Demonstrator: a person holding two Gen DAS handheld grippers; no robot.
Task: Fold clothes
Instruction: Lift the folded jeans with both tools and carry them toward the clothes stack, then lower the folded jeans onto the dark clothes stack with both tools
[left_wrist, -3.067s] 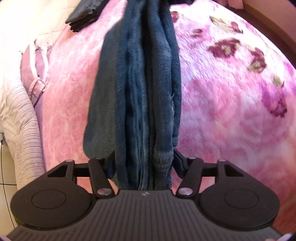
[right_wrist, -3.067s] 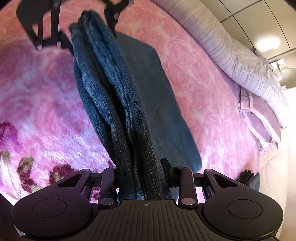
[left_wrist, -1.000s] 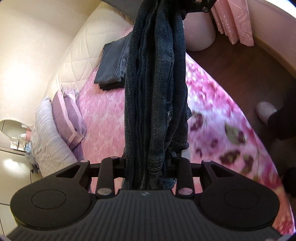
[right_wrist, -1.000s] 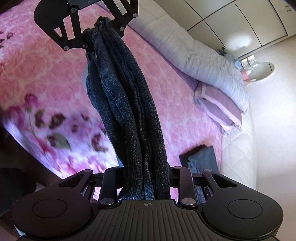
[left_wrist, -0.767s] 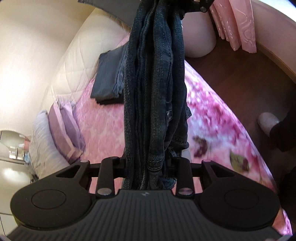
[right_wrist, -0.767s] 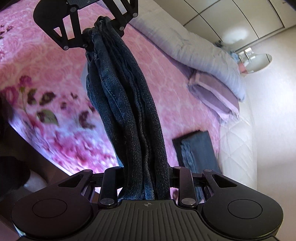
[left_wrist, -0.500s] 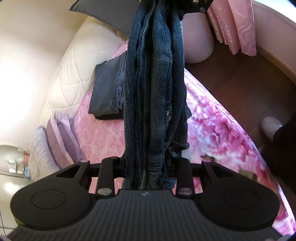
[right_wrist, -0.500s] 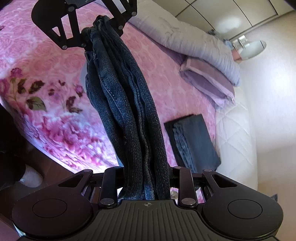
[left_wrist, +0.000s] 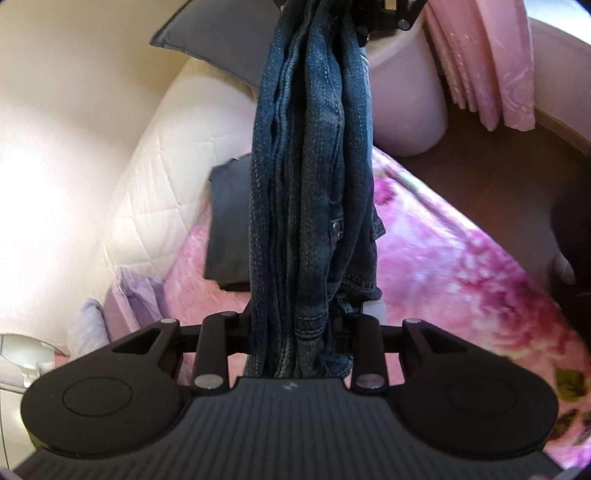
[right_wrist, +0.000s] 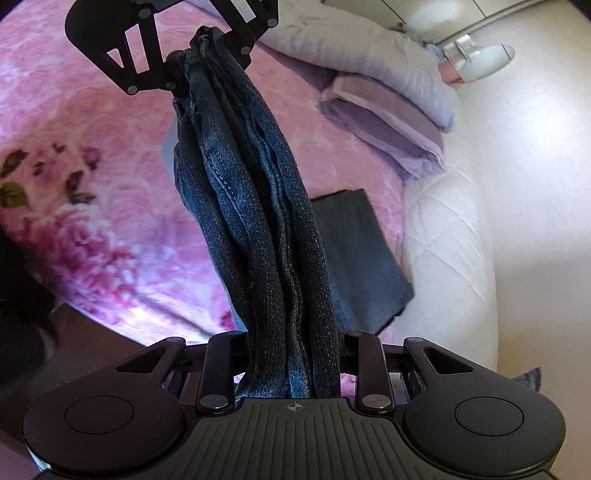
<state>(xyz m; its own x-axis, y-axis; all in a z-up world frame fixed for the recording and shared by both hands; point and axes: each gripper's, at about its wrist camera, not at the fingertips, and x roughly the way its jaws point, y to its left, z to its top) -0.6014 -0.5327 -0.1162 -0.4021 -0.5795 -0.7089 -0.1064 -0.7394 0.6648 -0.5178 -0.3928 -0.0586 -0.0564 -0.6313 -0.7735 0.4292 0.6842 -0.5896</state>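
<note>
While both tongs pinch it, bunched dark-blue denim jeans (left_wrist: 314, 184) hang stretched betw. them above pink floral bed blanket (right_wrist: 92, 155).
Left gripper (left_wrist: 295, 332) & right gripper (right_wrist: 291, 354) clamp opposite ends; keep tension even, lower level near folded dark-grey garment stack (right_wrist: 358, 254) at blanket's edge by the white quilted mattress.

Each matte black claw (left_wrist: 295, 328) has ribbed housing and silver screws.
</note>
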